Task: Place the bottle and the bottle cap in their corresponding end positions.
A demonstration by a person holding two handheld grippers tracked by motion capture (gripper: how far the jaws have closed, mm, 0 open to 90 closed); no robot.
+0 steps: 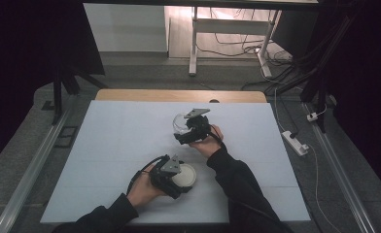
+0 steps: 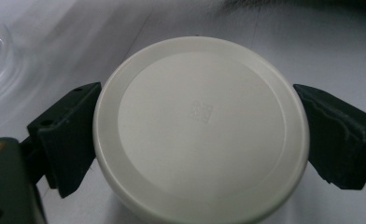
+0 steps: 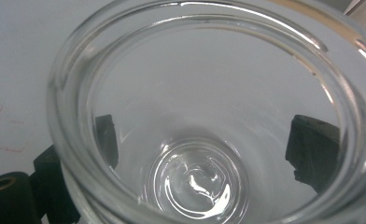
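Observation:
A round white lid (image 2: 200,128) sits between the two black jaws of my left gripper (image 1: 171,175), which press its rim from both sides; in the high view the white lid (image 1: 185,175) is near the table's front middle. A clear glass jar (image 3: 204,116) is held by my right gripper (image 1: 191,130), its jaws seen through the glass on either side. From above, the glass jar (image 1: 180,124) is at the table's middle, tilted with its open mouth toward the gripper's camera. The jar's inside looks empty.
The table carries a pale blue-white mat (image 1: 111,145) with a wooden edge (image 1: 179,95) at the far side. A power strip (image 1: 295,142) and cables lie on the floor to the right. Black stand legs (image 1: 60,92) rise at the far left.

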